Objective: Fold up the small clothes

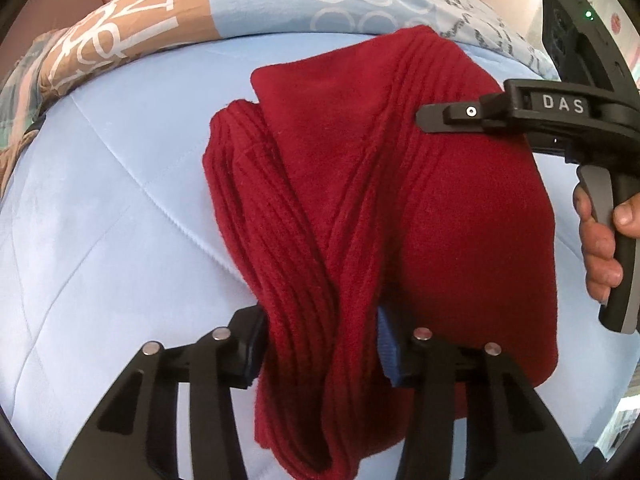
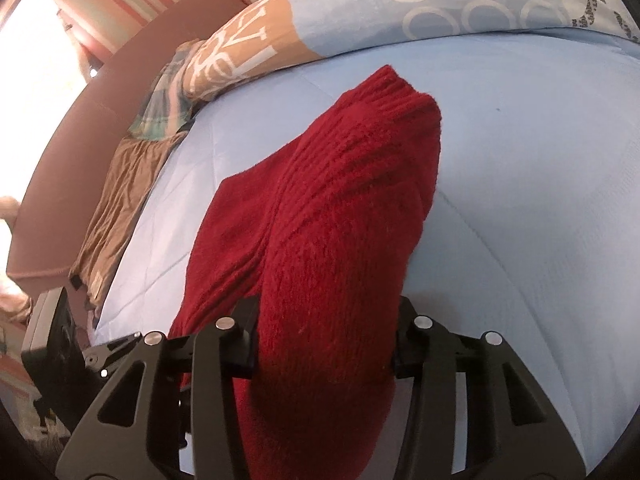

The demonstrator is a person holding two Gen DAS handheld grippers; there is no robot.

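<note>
Left hand-held gripper (image 1: 320, 344) clamps a bunched fold of the red knit sweater (image 1: 400, 200). Right hand-held gripper (image 2: 324, 344) grips another thick fold, above the blue bed (image 2: 520, 160).

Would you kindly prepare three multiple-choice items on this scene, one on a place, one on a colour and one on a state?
1. Where does the patterned pillow lie relative to the knitted garment?
A. Beyond it, at the far edge of the bed cover
B. Under it
C. Between the left gripper's fingers

2. What colour is the knitted garment?
A. Green
B. Dark red
C. White

3. What is the state of the left gripper?
A. Open and clear of the cloth
B. Out of view
C. Shut on a bunch of the garment

Answers:
1. A, the pillow shows past the garment's far end in both views.
2. B, the knit is dark red against the light blue cover.
3. C, its pads press a gathered fold of the knit from both sides.
</note>
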